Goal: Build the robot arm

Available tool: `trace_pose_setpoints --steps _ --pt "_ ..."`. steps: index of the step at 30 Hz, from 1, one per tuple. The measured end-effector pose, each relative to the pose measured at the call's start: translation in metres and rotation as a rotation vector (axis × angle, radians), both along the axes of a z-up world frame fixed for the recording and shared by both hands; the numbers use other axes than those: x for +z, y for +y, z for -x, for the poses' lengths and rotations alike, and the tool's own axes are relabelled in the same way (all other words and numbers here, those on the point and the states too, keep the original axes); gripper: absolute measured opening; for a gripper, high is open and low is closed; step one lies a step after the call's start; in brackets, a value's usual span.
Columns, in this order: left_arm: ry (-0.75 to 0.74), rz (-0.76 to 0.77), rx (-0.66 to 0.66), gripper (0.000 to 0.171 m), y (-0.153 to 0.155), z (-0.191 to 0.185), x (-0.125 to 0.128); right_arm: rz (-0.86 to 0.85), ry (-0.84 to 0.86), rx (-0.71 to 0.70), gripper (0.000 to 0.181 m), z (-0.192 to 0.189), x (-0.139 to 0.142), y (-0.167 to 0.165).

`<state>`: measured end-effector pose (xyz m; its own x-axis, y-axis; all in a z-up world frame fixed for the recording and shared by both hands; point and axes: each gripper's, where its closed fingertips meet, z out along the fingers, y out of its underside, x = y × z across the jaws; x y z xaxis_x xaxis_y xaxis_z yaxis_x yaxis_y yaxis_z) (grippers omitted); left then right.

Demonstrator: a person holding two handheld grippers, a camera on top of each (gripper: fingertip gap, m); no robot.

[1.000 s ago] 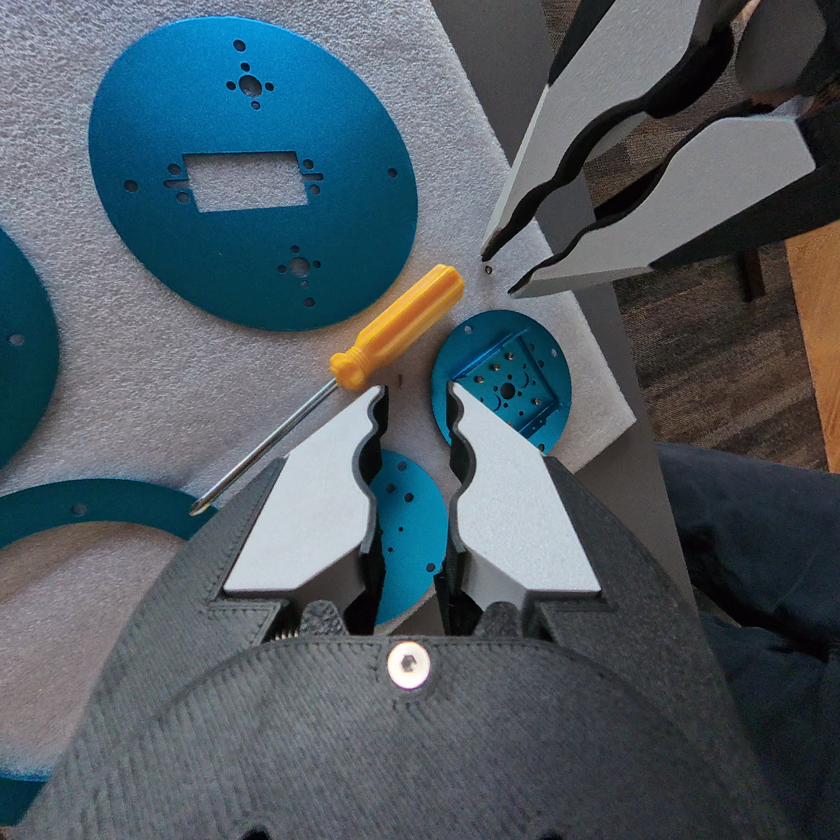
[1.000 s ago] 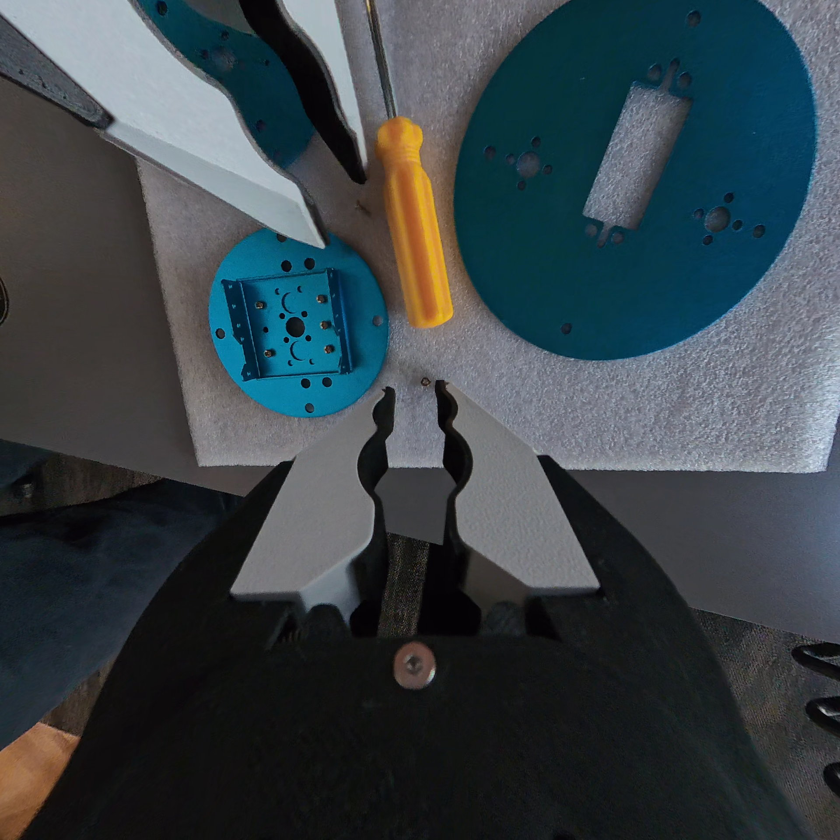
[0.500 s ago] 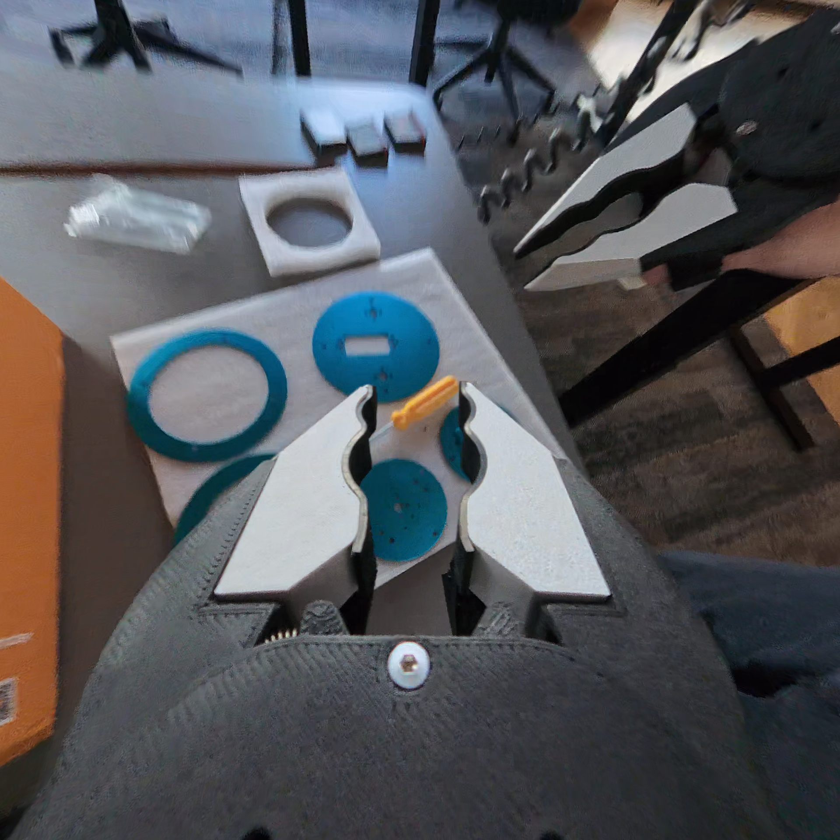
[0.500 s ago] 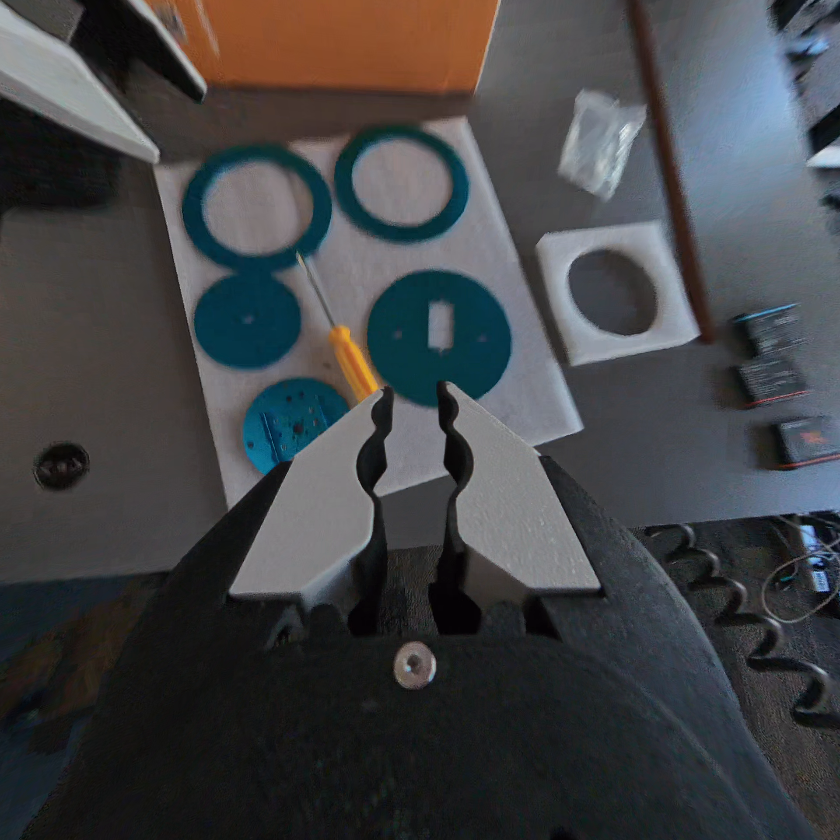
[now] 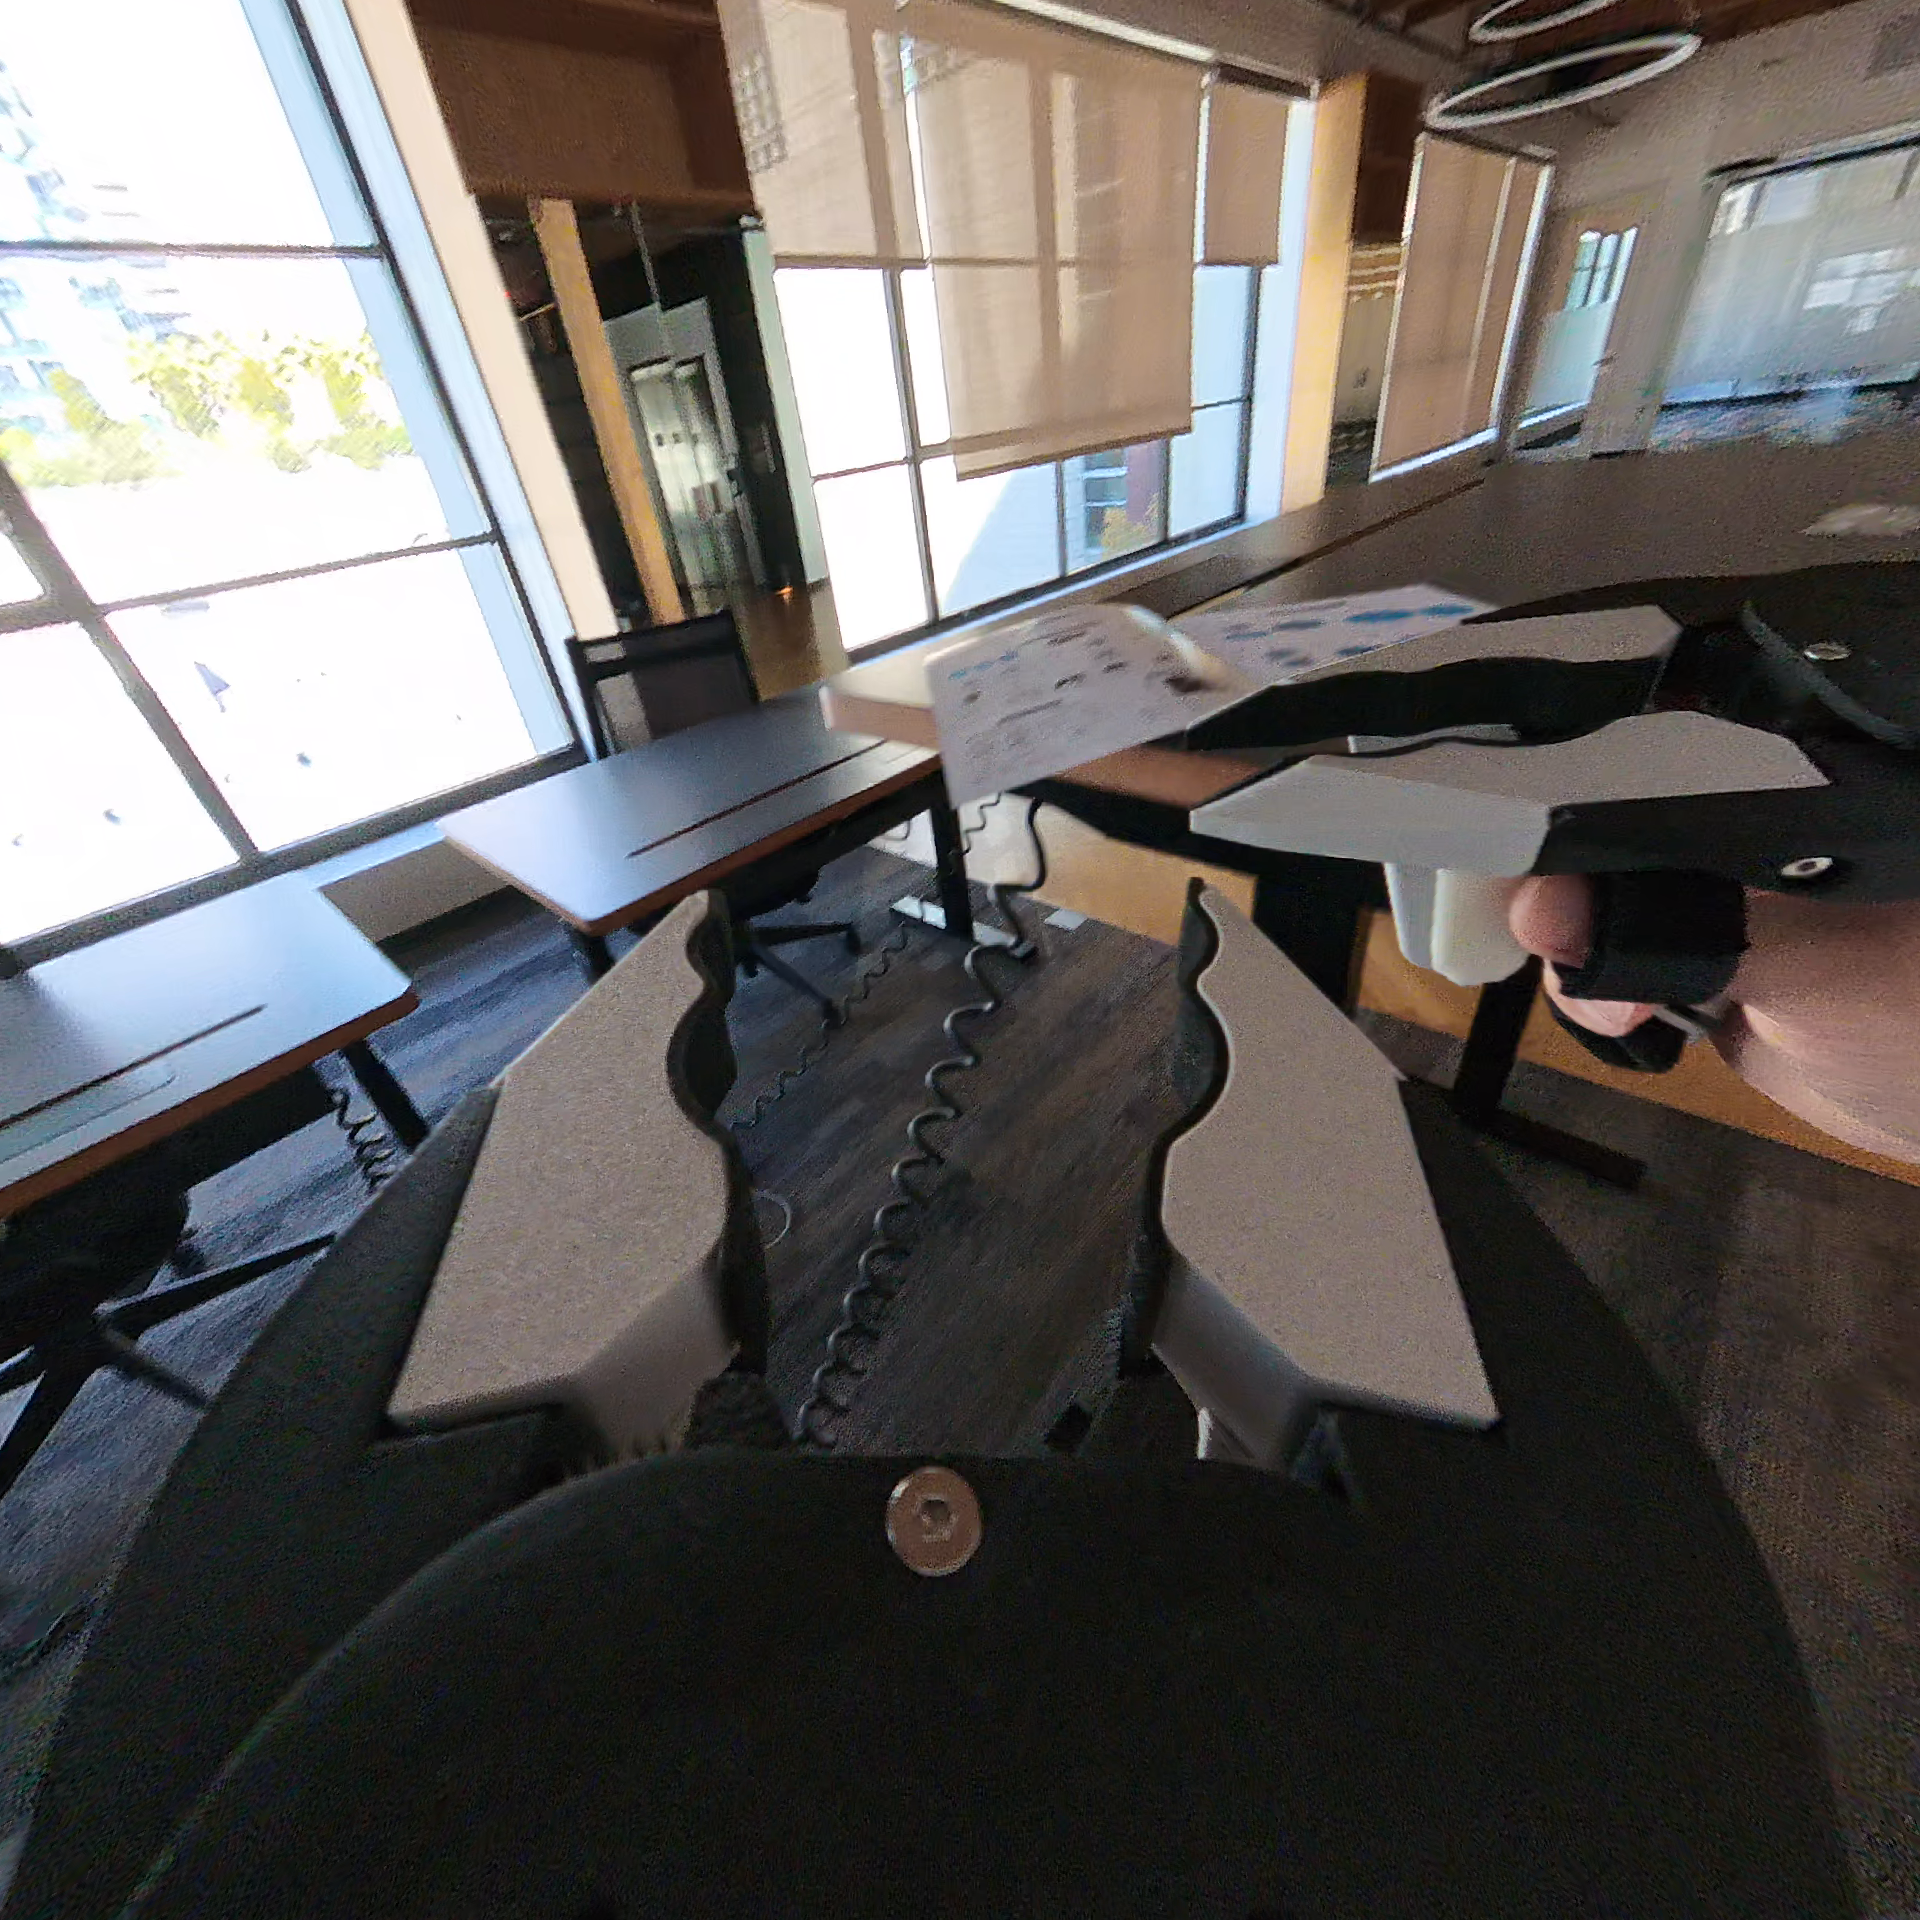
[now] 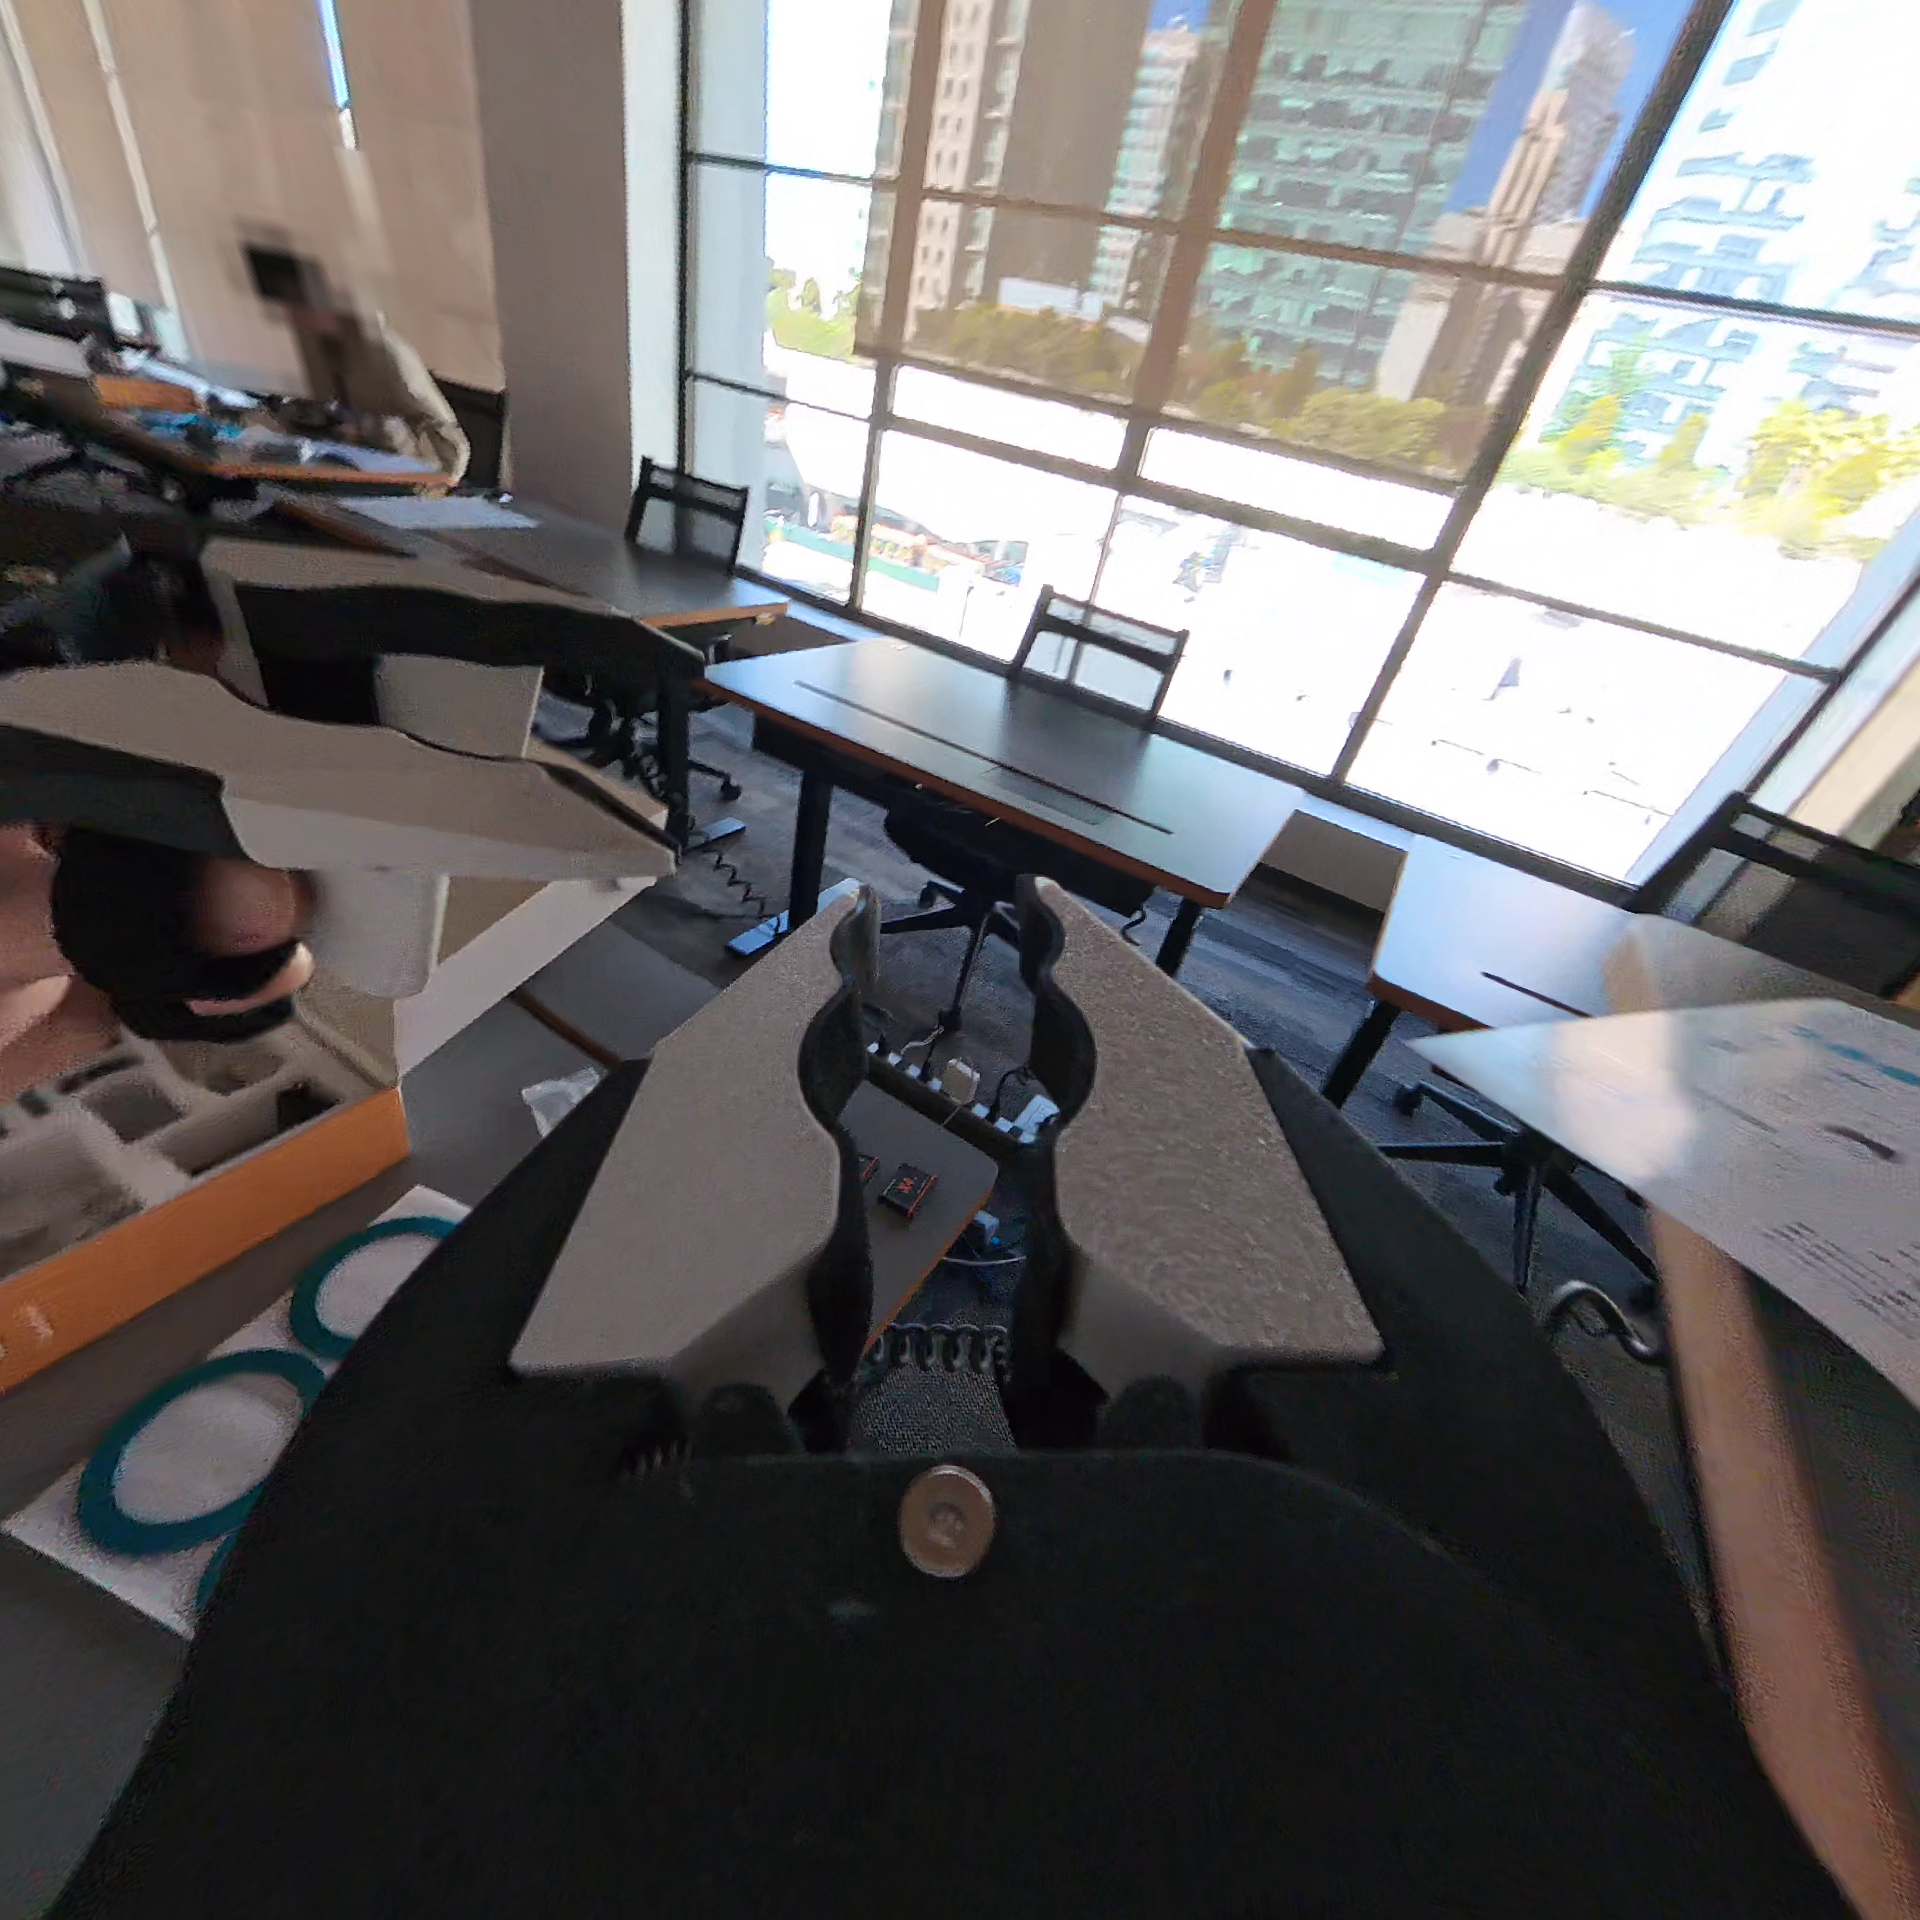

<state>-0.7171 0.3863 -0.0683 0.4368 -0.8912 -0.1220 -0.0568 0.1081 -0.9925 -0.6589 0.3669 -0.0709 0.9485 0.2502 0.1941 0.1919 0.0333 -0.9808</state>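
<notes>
Both grippers are lifted off the table and point level into the room. My left gripper (image 5: 951, 904) is wide open and empty, with floor and a coiled cable (image 5: 914, 1122) seen between its fingers. It also shows in the right wrist view (image 6: 675, 758), at the left, held by a hand. My right gripper (image 6: 945, 894) is open with a narrow gap and holds nothing. It shows in the left wrist view (image 5: 1195, 774) at the right, held by a hand (image 5: 1662, 997). Teal rings (image 6: 197, 1455) lie on a white foam sheet (image 6: 62, 1538) below, at the lower left.
An orange box (image 6: 187, 1257) with grey foam inserts stands left of the rings. A printed sheet (image 5: 1060, 696) (image 6: 1714, 1143) lies on a desk to the right. Small black packs (image 6: 904, 1184) sit on the table corner. Dark desks (image 6: 1039, 758), chairs and large windows lie ahead.
Both grippers have lifted away from the foam sheet and tilted up from looking down at the blue parts and screwdriver to looking across the room. The left gripper has opened wider.
</notes>
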Motion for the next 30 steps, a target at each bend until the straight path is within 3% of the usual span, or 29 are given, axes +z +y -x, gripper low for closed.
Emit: trace_pose_setpoints --steps 5,11,14,17,20,22,25,27,30 --pt "-0.059 0.018 -0.106 0.097 -0.061 -0.096 0.031 -0.039 0.063 -0.097 0.029 -0.091 0.051 -0.086" --pt "-0.179 0.101 -0.411 0.092 -0.139 -0.205 0.043 -0.139 0.066 -0.402 0.029 -0.250 0.056 -0.170" --pt "-0.153 0.080 -0.531 0.089 -0.161 -0.250 0.043 -0.186 0.180 -0.473 0.030 -0.293 0.054 -0.181" --pt "-0.117 0.016 -0.620 0.086 -0.164 -0.289 0.048 -0.099 0.273 -0.457 0.040 -0.301 0.045 -0.173" --pt "-0.067 0.057 -0.845 0.085 -0.169 -0.328 0.066 -0.074 0.189 -0.590 0.041 -0.321 0.043 -0.177" --pt "-0.019 0.115 -1.017 0.088 -0.176 -0.359 0.087 -0.054 0.084 -0.741 0.042 -0.350 0.054 -0.190" --pt "-0.032 0.141 -1.209 0.082 -0.204 -0.405 0.143 -0.066 -0.062 -1.003 0.042 -0.414 0.092 -0.223" --pt "-0.018 0.135 -1.333 0.081 -0.242 -0.424 0.181 -0.033 -0.013 -1.121 0.043 -0.458 0.113 -0.245" --pt "-0.044 0.011 -1.369 0.086 -0.293 -0.446 0.233 -0.126 0.211 -1.177 0.037 -0.516 0.144 -0.278"
